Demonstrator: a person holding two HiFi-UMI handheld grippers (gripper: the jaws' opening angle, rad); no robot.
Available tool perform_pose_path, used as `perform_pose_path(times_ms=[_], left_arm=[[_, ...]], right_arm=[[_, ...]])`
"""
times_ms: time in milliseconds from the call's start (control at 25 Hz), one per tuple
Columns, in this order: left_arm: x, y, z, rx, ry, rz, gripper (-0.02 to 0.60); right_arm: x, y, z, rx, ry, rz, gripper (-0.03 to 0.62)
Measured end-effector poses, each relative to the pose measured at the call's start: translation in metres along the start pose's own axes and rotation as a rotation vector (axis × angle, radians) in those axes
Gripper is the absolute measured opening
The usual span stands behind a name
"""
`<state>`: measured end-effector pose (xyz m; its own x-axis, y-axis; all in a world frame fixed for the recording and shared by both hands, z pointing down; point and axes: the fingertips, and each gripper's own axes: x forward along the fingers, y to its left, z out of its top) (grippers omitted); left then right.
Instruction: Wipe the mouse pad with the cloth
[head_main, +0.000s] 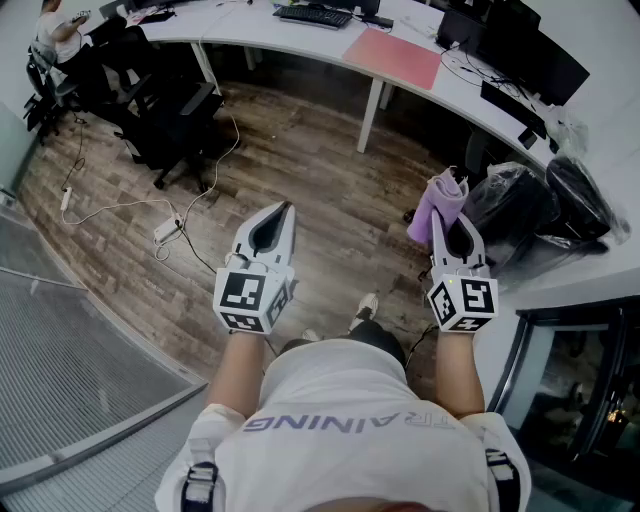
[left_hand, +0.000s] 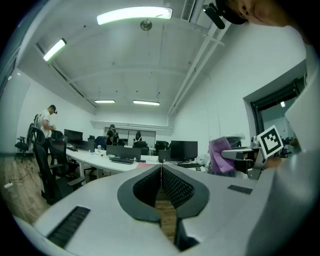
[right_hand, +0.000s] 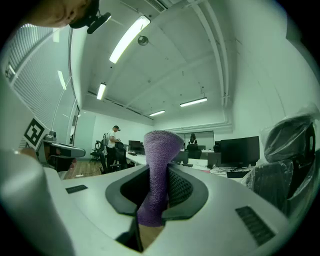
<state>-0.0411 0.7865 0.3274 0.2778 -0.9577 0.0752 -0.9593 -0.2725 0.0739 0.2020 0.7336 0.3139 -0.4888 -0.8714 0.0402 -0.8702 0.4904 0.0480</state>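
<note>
Long white desk (head_main: 250, 35) carries flat pink mouse pad (head_main: 393, 57), well apart; right hand-held gripper (head_main: 447, 222) clamps fuzzy purple cloth (head_main: 441, 203) for wiping (left hand-held gripper (head_main: 281, 210) clenched, empty).

Cloth (right_hand: 159, 155) end hidden between jaws

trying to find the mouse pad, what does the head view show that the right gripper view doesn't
Only the head view: the pink mouse pad lying on the white desk, and the wood floor below. Only the right gripper view: the ceiling lights and, up close, the jaws shut on the purple cloth. Both: that cloth held in the right gripper.
</note>
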Motion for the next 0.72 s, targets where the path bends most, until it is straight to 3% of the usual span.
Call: perform_pose_path(times_ms=[720], left_arm=[[-0.011, 0.017, -0.004, -0.017, -0.002, 0.000, 0.032]], right_arm=[[0.003, 0.017, -0.003, 0.004, 0.003, -0.008, 0.092]])
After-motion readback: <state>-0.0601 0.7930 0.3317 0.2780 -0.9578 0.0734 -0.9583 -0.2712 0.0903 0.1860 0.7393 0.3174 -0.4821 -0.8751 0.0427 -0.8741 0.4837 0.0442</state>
